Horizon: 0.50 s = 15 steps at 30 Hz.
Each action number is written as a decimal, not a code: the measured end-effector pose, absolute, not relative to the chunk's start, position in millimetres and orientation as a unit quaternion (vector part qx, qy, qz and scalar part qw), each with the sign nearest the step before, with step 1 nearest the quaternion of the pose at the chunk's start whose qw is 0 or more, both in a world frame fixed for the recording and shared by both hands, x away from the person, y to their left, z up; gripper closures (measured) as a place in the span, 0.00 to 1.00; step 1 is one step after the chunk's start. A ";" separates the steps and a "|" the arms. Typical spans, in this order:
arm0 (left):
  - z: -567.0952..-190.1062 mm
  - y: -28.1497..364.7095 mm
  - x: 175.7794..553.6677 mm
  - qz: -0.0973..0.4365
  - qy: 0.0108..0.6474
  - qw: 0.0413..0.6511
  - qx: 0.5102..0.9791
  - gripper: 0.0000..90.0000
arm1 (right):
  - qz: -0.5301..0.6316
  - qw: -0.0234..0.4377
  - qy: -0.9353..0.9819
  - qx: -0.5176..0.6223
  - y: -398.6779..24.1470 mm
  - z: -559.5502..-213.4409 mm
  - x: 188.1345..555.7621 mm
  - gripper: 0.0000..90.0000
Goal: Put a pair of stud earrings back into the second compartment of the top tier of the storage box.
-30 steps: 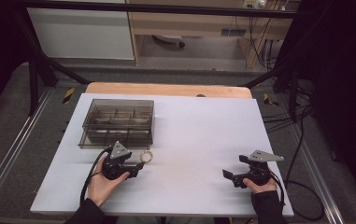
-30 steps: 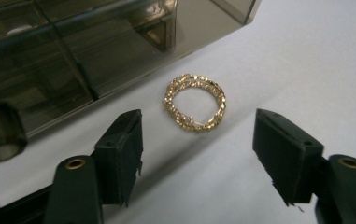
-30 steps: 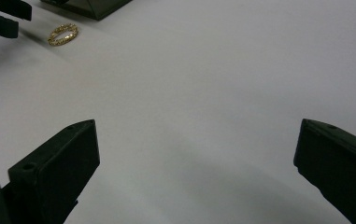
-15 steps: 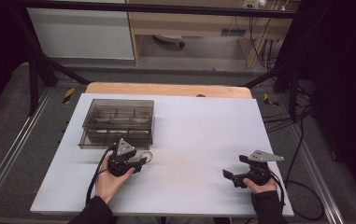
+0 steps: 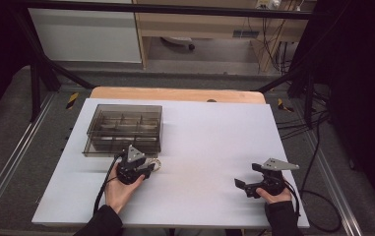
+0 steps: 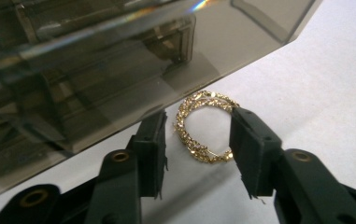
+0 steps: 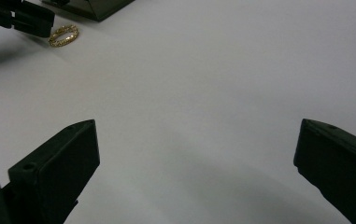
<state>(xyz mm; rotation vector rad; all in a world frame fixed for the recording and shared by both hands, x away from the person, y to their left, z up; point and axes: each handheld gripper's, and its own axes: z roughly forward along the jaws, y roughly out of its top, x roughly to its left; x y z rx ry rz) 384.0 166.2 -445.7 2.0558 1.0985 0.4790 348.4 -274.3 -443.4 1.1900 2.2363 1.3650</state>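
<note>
Black jaws, my left gripper (image 6: 199,144): closing in just now around the gold bracelet (image 6: 203,126), not yet clamped on it.
Bracelet: flat on the white table (image 5: 209,137), just beside the box, lying easy to pinch.
Smoky plastic box (image 5: 123,129): lid shut, dividers inside, contents unclear.
My right gripper (image 7: 194,163): jaws wide, idle.

Smoked plastic box (image 5: 124,129) blocks the far-left side, its wall just beside the gold ring (image 6: 204,126). White tabletop (image 5: 214,142) between the grippers is bare. Right half gives free passage.
</note>
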 end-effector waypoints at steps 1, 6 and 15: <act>-446.0 166.1 384.5 0.184 0.430 0.373 0.801 0.66 | 0.471 0.132 0.770 0.410 -274.4 -443.5 348.4 0.01; -446.6 165.5 386.3 0.181 0.434 0.376 0.798 0.71 | 0.470 0.131 0.770 0.411 -274.0 -443.7 348.5 0.01; -450.1 163.8 389.0 0.186 0.436 0.365 0.801 0.76 | 0.471 0.132 0.770 0.409 -274.3 -443.6 348.6 0.01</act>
